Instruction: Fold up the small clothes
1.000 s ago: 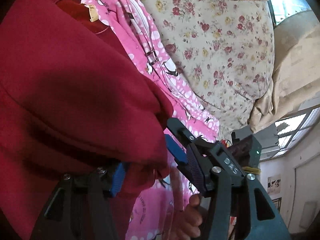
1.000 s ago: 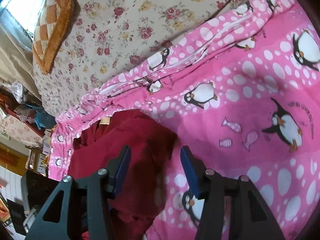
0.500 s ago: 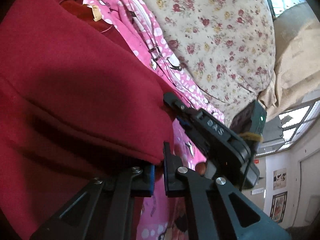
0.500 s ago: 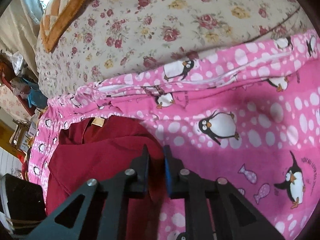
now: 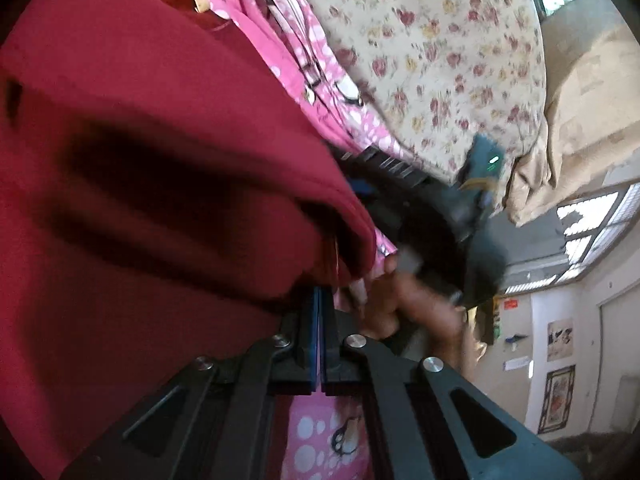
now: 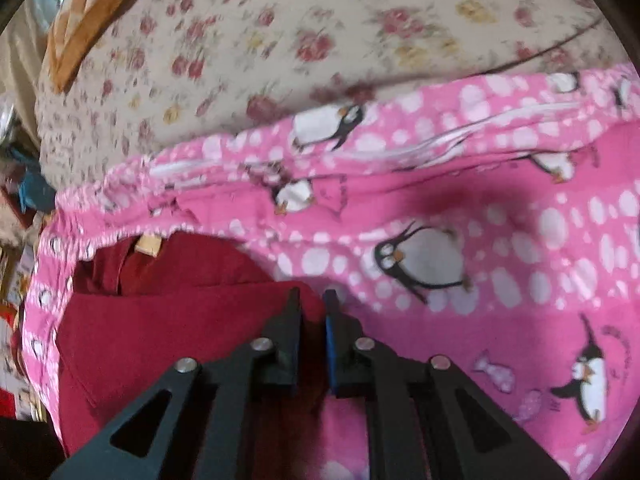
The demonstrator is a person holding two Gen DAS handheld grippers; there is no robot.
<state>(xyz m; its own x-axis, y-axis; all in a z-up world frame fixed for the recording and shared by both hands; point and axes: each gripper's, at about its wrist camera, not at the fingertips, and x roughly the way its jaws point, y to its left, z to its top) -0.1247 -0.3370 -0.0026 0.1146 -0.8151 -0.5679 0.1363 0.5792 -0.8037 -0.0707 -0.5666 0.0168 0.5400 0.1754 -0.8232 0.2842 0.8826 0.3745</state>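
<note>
A dark red garment [image 5: 140,160] lies folded on a pink penguin-print blanket [image 6: 480,320], its tan neck label [image 6: 147,245] toward the far side. My left gripper [image 5: 320,296] is shut, its blue pads pinching the garment's near edge. In the right wrist view the red garment [image 6: 180,320] sits at lower left, and my right gripper [image 6: 312,300] holds its right edge in a narrow gap between jaws that are opening slightly. The left wrist view shows the right gripper [image 5: 360,188] blurred at the garment's far edge, with a hand [image 5: 416,304] behind it.
A cream floral bed cover [image 6: 280,40] lies beyond the blanket, with an orange patterned cushion [image 6: 80,32] at its far left. Beige cloth [image 5: 580,100] and a bright window [image 5: 592,216] stand to the right. Clutter fills the room's left edge [image 6: 24,200].
Both grippers went from open to shut on the red garment's edges. Both have since shifted with the cloth, and the right gripper's view is now blurred by motion.
</note>
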